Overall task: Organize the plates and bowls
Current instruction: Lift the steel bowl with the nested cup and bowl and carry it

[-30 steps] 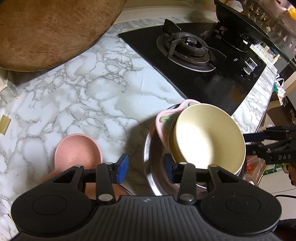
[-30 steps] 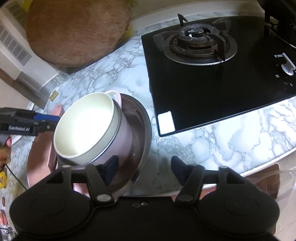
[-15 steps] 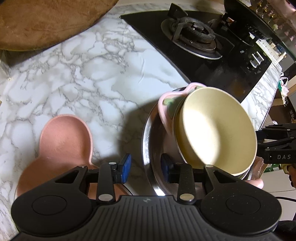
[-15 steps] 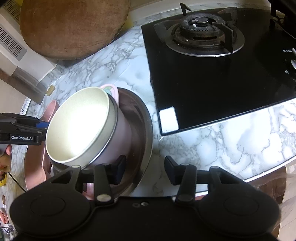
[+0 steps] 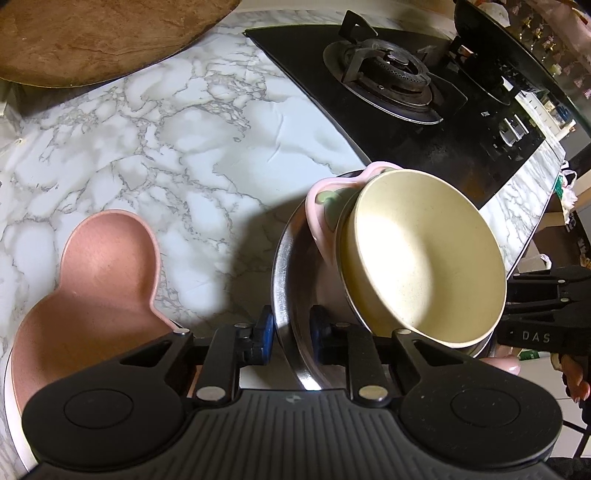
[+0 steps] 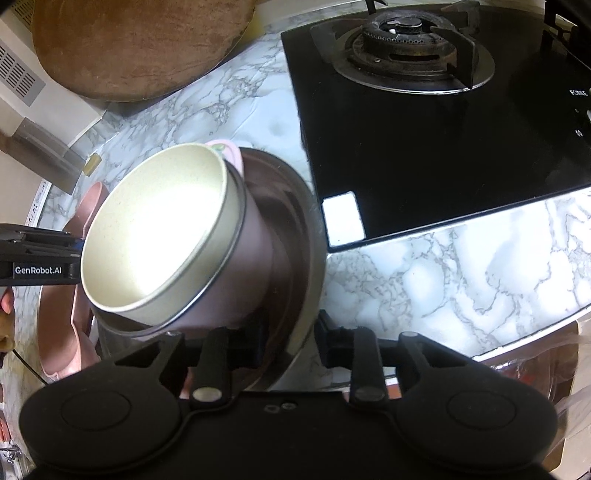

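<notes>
A steel plate [image 5: 282, 266] carries a pink bowl [image 5: 317, 210] with a cream bowl [image 5: 421, 266] nested inside it. My left gripper [image 5: 291, 332] is shut on the plate's near rim. In the right wrist view my right gripper [image 6: 290, 339] is shut on the opposite rim of the same steel plate [image 6: 306, 236], with the cream bowl [image 6: 159, 232] and pink bowl [image 6: 251, 243] leaning above it. A flat pink mouse-shaped plate [image 5: 92, 280] lies on the marble counter to the left, also showing in the right wrist view [image 6: 62, 332].
A black gas hob [image 5: 406, 85] with a burner [image 6: 410, 40] fills the right rear. A round wooden board [image 5: 92, 33] leans at the back left. The marble counter [image 5: 184, 140] lies between them. Its front edge [image 6: 524, 332] is on the right.
Both grippers have closed in onto the steel plate's rim from opposite sides. The left camera moved forward, bringing more of the pink mouse-shaped plate into view.
</notes>
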Demonstrator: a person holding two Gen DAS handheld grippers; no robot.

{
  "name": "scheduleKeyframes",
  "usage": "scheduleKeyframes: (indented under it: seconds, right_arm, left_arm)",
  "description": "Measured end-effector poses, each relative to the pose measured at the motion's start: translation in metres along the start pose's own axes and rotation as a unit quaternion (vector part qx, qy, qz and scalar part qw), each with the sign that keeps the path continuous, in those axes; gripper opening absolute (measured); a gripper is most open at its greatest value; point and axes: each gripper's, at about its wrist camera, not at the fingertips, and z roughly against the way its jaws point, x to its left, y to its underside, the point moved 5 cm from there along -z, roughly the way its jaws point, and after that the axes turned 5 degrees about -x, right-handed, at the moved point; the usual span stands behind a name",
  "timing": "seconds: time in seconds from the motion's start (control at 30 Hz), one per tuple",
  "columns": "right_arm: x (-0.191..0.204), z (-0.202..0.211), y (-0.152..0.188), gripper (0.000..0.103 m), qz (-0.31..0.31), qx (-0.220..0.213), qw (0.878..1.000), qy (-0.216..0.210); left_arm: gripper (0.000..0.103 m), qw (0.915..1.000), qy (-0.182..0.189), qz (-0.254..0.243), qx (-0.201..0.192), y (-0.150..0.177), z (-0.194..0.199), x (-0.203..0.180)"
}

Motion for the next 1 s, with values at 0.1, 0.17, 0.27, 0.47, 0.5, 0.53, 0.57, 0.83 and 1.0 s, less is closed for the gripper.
scheduleKeyframes:
  seconds: [0.1,0.17,0.27,0.47,0.5,0.53,0.57,0.83,1.0]
  right_arm:
    - [0.001,0.0,0.0,0.026,0.001,0.004,1.0,0.007]
    - [0.0,-0.001,-0.001,0.025,0.002,0.001,1.0,0.01]
    - [0.001,0.0,-0.001,0.024,0.017,-0.002,1.0,0.02]
    - [0.002,0.008,-0.006,0.023,0.03,-0.016,0.999,0.017]
    - [0.002,0.009,-0.007,0.022,0.034,-0.017,0.999,0.018]
    - [0.002,0.009,-0.008,0.022,0.035,-0.018,0.999,0.018]
    - [0.002,0.01,-0.008,0.022,0.039,-0.019,0.999,0.018]
    - [0.009,0.025,-0.013,0.022,0.063,-0.038,0.997,0.018]
    - [0.021,0.043,-0.022,0.022,0.083,-0.055,0.995,0.019]
  left_arm:
    - [0.019,1.0,-0.002,0.0,-0.004,0.002,0.001,-0.001]
    - [0.019,1.0,-0.003,0.001,-0.007,0.003,0.001,-0.002]
    - [0.019,0.9999,-0.005,0.003,-0.012,0.003,0.003,-0.003]
    - [0.019,0.9997,-0.008,0.003,-0.023,0.003,0.01,-0.005]
    - [0.019,0.9996,-0.009,0.003,-0.025,0.003,0.011,-0.006]
    - [0.019,0.9996,-0.01,0.003,-0.027,0.003,0.012,-0.006]
    - [0.019,0.9995,-0.011,0.002,-0.029,0.004,0.013,-0.007]
    - [0.019,0.9984,-0.013,0.005,-0.055,0.001,0.035,-0.012]
    - [0.019,0.9968,-0.022,0.014,-0.075,-0.003,0.059,-0.012]
